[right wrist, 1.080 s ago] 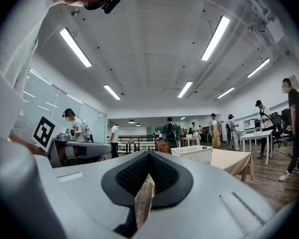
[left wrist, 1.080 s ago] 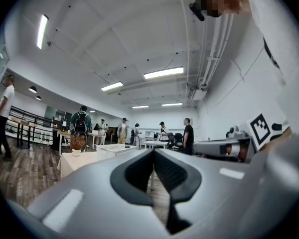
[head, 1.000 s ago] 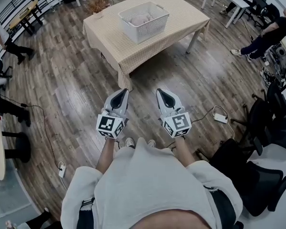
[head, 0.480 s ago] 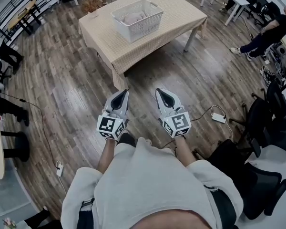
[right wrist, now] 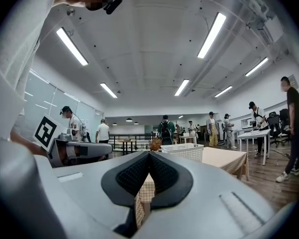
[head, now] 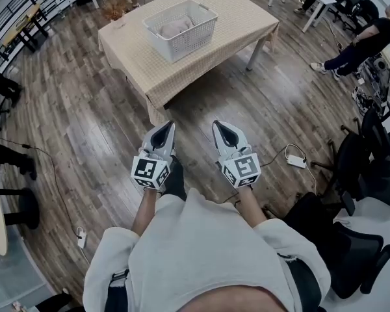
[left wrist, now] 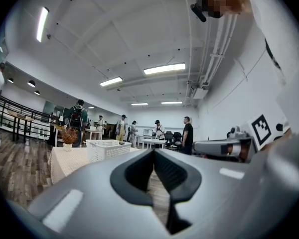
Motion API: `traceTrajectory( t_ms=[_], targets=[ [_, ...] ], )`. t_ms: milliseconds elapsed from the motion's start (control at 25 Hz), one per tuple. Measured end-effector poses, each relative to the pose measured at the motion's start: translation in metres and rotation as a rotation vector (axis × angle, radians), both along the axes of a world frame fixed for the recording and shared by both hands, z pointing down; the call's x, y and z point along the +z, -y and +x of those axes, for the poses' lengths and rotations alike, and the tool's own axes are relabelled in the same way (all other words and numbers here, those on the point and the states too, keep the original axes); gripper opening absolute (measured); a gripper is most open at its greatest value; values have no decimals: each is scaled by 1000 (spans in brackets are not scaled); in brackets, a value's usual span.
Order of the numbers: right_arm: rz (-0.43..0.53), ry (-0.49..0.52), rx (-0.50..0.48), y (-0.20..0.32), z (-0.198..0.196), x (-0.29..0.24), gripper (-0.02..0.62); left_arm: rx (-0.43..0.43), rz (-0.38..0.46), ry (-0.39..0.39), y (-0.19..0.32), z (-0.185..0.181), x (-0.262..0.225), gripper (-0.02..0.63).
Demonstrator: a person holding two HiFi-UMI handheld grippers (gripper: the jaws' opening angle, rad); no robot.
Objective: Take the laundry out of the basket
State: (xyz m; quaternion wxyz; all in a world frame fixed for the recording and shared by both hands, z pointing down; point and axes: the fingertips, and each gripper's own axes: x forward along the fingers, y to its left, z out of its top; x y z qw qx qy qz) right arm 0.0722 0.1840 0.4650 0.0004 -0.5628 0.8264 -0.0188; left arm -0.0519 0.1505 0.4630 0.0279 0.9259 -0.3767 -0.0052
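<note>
Now | left claw [head: 169,126] closed tip to tip, empty, above wood floor [head: 104,122] | laundry [head: 175,26] inside white basket [head: 190,41] on table [head: 237,12], at 12 o'clock of both claws, well apart | right claw [head: 218,126] closed, empty, at 3 o'clock of left claw, just beside

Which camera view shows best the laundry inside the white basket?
The head view: it looks down into the basket and shows the pale laundry inside. Both gripper views look level, so they show only the basket's lattice wall; the laundry is hidden.
</note>
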Motion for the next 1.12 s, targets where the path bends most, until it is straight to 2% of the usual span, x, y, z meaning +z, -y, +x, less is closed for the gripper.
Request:
traceTrajectory(
  t_ms=[200, 440, 840, 1120],
  targets=[
    [-4, -12, 31, 50, 5, 10, -3, 36, -3, -16, 55, 9, 12, 11],
    [-38, -20, 63, 145, 3, 19, -3, 90, -5, -17, 155, 15, 14, 11],
    [-51, -39, 93, 318, -16, -2, -2, 119, -20, -27, 330, -5, -4, 11],
    [-46, -53, 131, 395, -18, -11, -2, 154, -30, -38, 414, -8, -8, 11]
  ],
)
